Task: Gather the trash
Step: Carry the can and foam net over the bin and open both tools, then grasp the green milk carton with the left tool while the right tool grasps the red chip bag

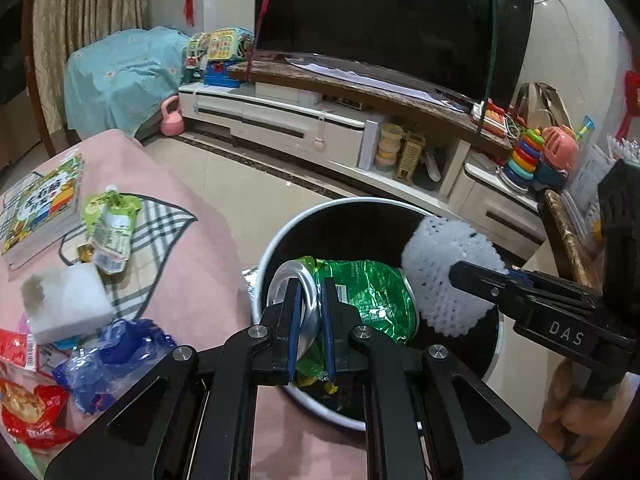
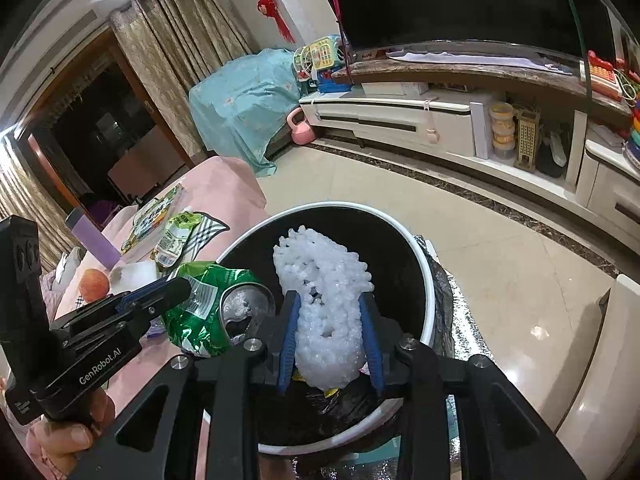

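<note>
Holding a crushed can point(image 1: 352, 296) in left claw point(image 1: 311, 308) and foam net point(image 2: 324, 312) in right claw point(image 2: 330, 340) over bin point(image 2: 430, 304); wrappers point(image 1: 36, 412) left on desk point(image 1: 192, 280).

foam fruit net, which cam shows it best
The right wrist view. The foam fruit net fills the centre there, pinched between the right gripper, its open mesh plain, above the trash bin. The left wrist view shows the net from the side at right, partly covered by that gripper's finger, beside the crushed green can in the left gripper.
</note>
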`<state>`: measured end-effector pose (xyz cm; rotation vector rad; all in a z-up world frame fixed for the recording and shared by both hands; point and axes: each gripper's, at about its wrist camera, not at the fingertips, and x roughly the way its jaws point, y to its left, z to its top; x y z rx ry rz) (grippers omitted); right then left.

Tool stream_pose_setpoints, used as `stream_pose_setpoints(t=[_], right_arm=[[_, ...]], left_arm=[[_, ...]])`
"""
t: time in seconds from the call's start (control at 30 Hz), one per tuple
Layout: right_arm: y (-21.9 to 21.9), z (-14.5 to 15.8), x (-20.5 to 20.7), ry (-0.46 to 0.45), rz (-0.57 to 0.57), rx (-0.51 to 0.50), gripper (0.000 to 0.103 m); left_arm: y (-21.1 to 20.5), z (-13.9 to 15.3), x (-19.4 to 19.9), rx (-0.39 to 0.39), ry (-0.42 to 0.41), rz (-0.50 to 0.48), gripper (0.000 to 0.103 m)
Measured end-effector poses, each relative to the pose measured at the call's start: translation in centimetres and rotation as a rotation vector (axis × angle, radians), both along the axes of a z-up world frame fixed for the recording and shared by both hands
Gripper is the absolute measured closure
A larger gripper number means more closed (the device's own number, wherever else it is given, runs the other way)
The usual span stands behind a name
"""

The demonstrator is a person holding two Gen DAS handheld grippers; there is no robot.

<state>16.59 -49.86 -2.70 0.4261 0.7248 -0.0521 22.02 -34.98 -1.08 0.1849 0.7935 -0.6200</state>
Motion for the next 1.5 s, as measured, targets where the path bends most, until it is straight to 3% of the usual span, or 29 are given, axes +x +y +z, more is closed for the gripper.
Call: stream_pose_setpoints(t=[0.1, 0.2, 0.27, 0.7, 0.83, 0.97, 1.3, 1.5], right_arm=[[-0.4, 0.0, 0.2, 0.006, -0.009, 0.014, 0.062], [-1.0, 0.1, 0.0, -0.003, -0.02, 0.034, 0.051], [-1.1, 0.3, -0.2, -0.007, -0.024, 0.034, 0.05], [0.4, 1.2, -1.3, -0.043, -0.02, 0.04, 0.034], [2.4, 1.3, -2.8, -0.076, -0.011, 0.043, 0.021], [4.7, 1.4, -3.9, -0.09, 0.007, 0.036, 0.016], [11.5, 1.2, -5.5, -0.106, 0.09, 0.008, 0.011], [16.1, 0.4, -5.7, -0.101, 0.168, -0.014, 0.01]], left_arm=[[-0.2, 0.0, -0.4, 0.008, -0.012, -0.007, 0.091], [0.3, 0.0, -0.6, 0.009, -0.019, 0.011, 0.082], [0.9, 0.2, -0.6, -0.011, -0.015, 0.021, 0.072], [6.3, 0.8, -2.7, -0.101, -0.01, 0.097, 0.049], [8.7, 0.0, -4.6, -0.096, -0.011, 0.115, 0.046], [11.6, -0.8, -6.6, -0.09, -0.006, 0.143, 0.041], [20.6, -2.1, -10.0, -0.09, -0.001, 0.277, 0.038], [25.6, -2.4, -11.2, -0.111, 0.001, 0.371, 0.028]])
